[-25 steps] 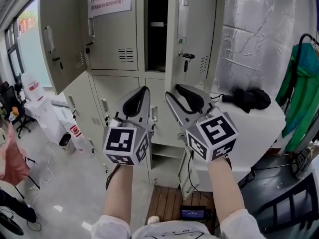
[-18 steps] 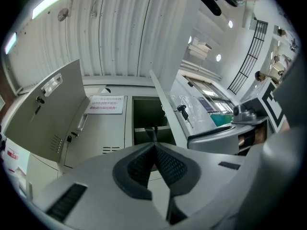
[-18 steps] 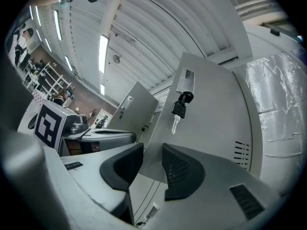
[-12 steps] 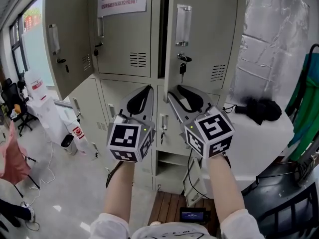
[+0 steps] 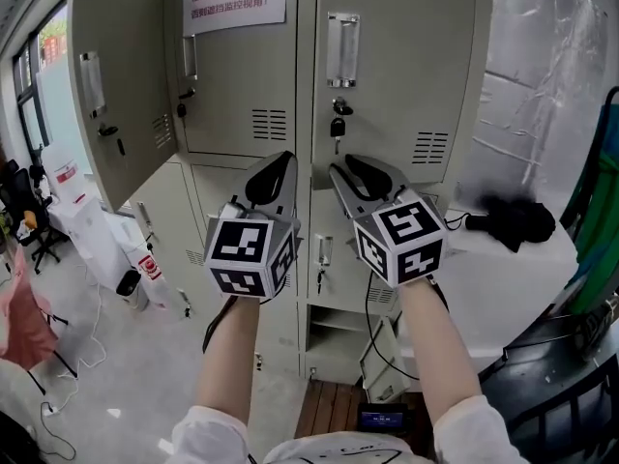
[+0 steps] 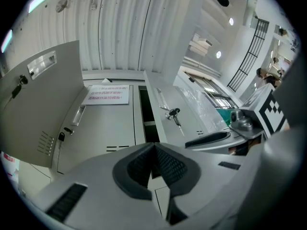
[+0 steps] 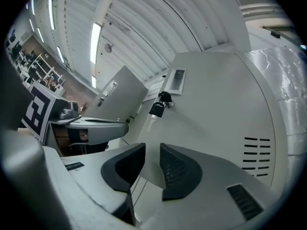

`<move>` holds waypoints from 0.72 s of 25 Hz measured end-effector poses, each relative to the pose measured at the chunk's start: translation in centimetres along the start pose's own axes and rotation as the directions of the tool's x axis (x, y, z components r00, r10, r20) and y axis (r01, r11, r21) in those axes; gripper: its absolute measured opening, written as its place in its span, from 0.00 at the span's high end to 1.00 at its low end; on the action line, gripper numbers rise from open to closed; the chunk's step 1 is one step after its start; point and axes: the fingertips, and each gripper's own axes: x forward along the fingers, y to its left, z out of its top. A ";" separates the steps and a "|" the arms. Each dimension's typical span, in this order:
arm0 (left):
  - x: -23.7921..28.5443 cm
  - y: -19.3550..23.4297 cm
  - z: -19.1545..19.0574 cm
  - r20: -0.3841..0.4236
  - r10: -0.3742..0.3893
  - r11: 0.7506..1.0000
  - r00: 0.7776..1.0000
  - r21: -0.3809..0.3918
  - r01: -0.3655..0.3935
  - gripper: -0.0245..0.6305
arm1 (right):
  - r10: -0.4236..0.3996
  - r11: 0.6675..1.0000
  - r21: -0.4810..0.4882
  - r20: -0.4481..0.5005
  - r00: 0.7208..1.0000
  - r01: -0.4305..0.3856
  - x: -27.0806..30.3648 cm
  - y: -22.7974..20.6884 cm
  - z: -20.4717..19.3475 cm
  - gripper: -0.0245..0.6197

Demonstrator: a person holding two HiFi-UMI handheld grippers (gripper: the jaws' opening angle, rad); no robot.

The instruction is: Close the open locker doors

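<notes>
**A:** While the right door point(image 5: 397, 75) looks nearly flush from the head view, would you call it done?

**B:** Not yet. The left gripper view shows a dark gap point(image 6: 145, 109) beside that door, so I judge it ajar and not latched. Left unpushed, it could drift out again.

**A:** And the claws?

**B:** The left gripper point(image 5: 280, 162) is pinched tight on nothing. The right gripper point(image 5: 340, 165) stands wide. Its jaws have just narrowed a little, with nothing between them. Both sit just before the lockers, touching neither door as far as I can tell.

**A:** What else might go wrong?

**B:** The key point(image 5: 337, 127) dangles from the lock, near the right jaws. A push placed there could snag or bend it. A hard shove might also bounce the door off its frame.

**A:** The left door point(image 5: 116, 95)?

**B:** It's swung far out at upper left, well apart from both claws. Reaching it means a wide sideways move, and a push near the hinge would do little.

**A:** What does the right gripper view add?

**B:** It shows the door's plain face and vents point(image 7: 256, 152) right beyond the jaws, which looks a safe spot to press. Only the head view shows a low door point(image 5: 384, 361) near the floor that looks open too.
</notes>
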 end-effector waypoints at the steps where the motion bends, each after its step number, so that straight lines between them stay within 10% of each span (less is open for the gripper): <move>1: 0.3 0.2 -0.1 -0.003 -0.001 1.000 1.000 0.003 0.001 0.92 | -0.005 1.000 0.002 -0.005 1.000 0.005 0.5 -0.2 -0.2 0.77; 18: 4.6 3.4 -3.1 -0.058 -0.039 0.998 0.998 -0.045 0.037 0.92 | -0.088 0.996 0.009 -0.114 0.989 0.090 6.3 -3.4 -3.4 0.77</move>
